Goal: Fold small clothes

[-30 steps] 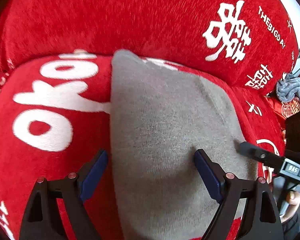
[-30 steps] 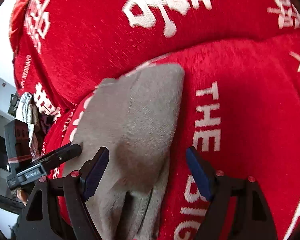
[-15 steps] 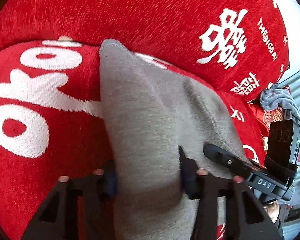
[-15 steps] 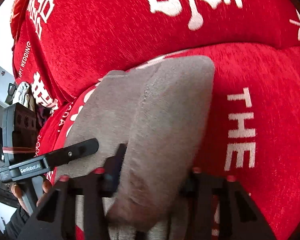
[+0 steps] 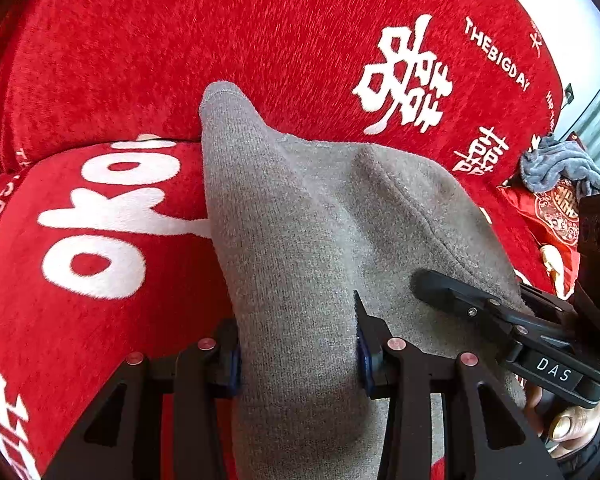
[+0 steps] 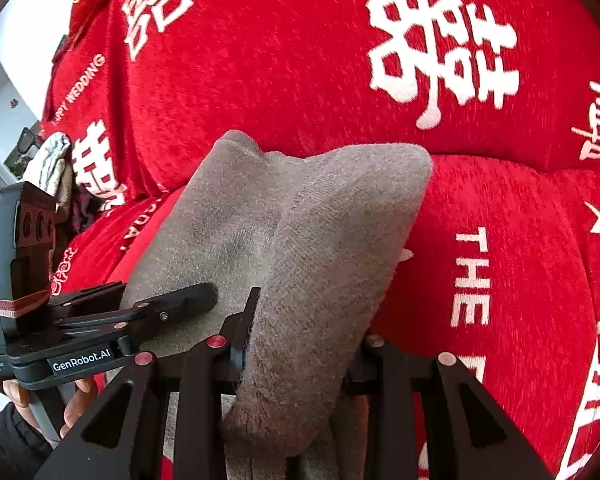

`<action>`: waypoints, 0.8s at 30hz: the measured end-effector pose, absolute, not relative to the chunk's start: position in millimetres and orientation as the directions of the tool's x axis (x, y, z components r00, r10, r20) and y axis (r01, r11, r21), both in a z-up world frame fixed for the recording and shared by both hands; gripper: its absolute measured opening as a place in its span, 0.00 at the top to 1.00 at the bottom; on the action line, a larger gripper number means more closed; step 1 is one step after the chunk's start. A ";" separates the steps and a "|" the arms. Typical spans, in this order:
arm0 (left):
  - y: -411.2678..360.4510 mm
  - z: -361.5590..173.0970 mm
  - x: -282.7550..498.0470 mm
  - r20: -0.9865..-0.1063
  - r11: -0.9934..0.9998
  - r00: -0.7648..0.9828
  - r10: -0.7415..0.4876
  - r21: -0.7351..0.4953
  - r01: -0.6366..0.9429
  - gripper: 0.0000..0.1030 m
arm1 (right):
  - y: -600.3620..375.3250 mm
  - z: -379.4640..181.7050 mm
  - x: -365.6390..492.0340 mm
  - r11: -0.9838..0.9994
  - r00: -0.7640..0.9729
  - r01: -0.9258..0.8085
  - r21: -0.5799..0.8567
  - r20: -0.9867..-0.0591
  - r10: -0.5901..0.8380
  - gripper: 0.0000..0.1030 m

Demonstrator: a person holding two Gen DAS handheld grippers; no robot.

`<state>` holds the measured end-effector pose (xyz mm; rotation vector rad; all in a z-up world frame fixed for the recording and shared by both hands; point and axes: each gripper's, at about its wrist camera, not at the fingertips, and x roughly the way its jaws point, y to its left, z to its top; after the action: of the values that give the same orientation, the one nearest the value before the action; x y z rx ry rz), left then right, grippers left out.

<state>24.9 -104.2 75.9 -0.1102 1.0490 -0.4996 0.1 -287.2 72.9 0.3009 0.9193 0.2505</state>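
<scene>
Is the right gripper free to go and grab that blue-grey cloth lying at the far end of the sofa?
Probably not yet: the right gripper is shut on the grey garment, and the blue-grey cloth lies well beyond it.

The grey garment pinched in my left hand-held gripper is a soft, matt knit with a fine ribbed weave; seen from my right hand-held gripper, its underside looks fuzzier, almost like terry loops. The red sofa cover under it is a plush, short-pile cloth, faintly shimmering, with white woven-in lettering that looks slightly raised. My gripper arms are matt black plastic with small shiny reddish metal rivets. At two o'clock in the left view lies a fluffy grey cloth on a glossy red patterned fabric.
</scene>
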 end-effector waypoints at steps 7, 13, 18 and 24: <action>-89.5 90.8 -12.5 -0.787 0.887 0.436 -0.436 -0.293 0.357 0.58 | -267.4 89.1 -32.5 0.940 0.604 -0.125 0.317 -0.728 0.325 0.67; -77.6 93.1 -40.8 -0.784 0.889 0.447 -0.432 -0.285 0.358 0.58 | -253.5 93.7 -61.4 0.942 0.612 -0.134 0.307 -0.722 0.323 0.68; -71.5 91.5 -63.9 -0.786 0.895 0.459 -0.414 -0.258 0.365 0.58 | -243.1 90.7 -81.3 0.941 0.614 -0.136 0.311 -0.719 0.326 0.68; -60.6 85.5 -85.5 -0.786 0.898 0.465 -0.407 -0.253 0.359 0.58 | -230.4 88.4 -99.8 0.943 0.614 -0.142 0.300 -0.720 0.322 0.68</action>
<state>-85.5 -60.6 85.5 -0.0542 0.9798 -0.4707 -99.8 -230.4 88.4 0.2225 0.8703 0.2703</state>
